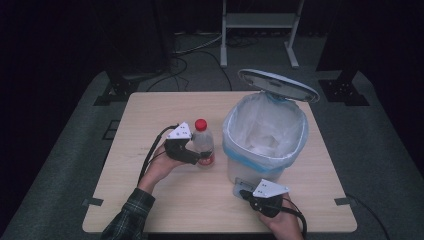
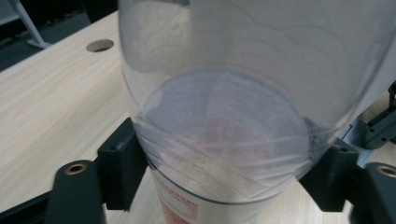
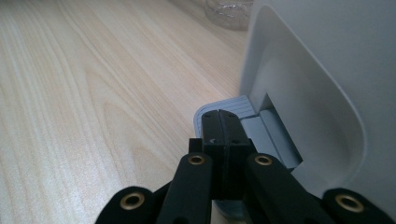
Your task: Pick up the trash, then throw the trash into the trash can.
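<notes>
- Left tongs are clamped on the bottle, low down near its base; the left gripper view has a black pad pressed into each side of the clear plastic.
- Right tongs are fully pinched together with nothing between them, tips resting on the pedal at the foot of the bin.
- Bottle stands upright around the middle of the desk, just left of the bin, red cap on.
- Bin sits toward the right edge, lid tipped up at the back, bag open.
- What could go wrong, as I see it:
  - grip is so low that the bottle could tip over the pads once lifted, being top-heavy that way
  - thin plastic may buckle and squirt out of the pads
  - if the right tongs slide off the pedal, the lid drops and blocks the opening
  - swinging the bottle over could clip the bin rim, they're that close
</notes>
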Demonstrator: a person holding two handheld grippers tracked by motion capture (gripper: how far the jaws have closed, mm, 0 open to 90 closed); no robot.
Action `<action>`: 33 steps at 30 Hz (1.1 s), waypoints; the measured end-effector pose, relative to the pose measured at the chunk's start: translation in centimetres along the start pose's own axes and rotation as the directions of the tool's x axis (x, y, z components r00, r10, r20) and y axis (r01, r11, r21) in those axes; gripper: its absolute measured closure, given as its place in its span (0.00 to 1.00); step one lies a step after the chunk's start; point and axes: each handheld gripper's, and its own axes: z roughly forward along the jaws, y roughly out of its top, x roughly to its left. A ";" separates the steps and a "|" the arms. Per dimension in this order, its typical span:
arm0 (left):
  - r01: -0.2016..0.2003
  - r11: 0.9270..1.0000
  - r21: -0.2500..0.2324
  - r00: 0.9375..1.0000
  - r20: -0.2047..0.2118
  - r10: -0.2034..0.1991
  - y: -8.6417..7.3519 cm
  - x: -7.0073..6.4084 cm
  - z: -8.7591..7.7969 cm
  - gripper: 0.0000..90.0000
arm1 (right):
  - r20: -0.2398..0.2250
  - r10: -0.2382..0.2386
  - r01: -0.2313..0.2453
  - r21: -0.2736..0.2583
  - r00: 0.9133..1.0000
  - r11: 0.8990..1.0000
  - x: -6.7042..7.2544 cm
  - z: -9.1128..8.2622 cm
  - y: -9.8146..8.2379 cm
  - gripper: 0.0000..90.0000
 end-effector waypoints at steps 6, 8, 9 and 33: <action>-0.006 1.000 0.009 1.000 0.001 0.006 0.1 -0.1 -0.1 0.30 | 0.001 0.000 0.000 0.000 1.000 1.000 0.0 0.0 0.0 1.00; -0.005 1.000 0.009 1.000 0.001 0.005 0.1 -0.1 -0.2 0.30 | 0.001 -0.001 0.001 -0.001 1.000 1.000 0.0 0.0 0.0 1.00; -0.004 1.000 0.007 1.000 0.002 0.004 0.2 0.0 -0.3 0.30 | 0.001 0.000 0.000 0.000 1.000 1.000 0.0 0.0 0.0 1.00; 0.001 1.000 -0.008 1.000 0.026 -0.001 1.1 -0.1 -2.3 0.30 | -0.001 -0.001 0.001 0.000 1.000 1.000 0.0 0.0 0.0 1.00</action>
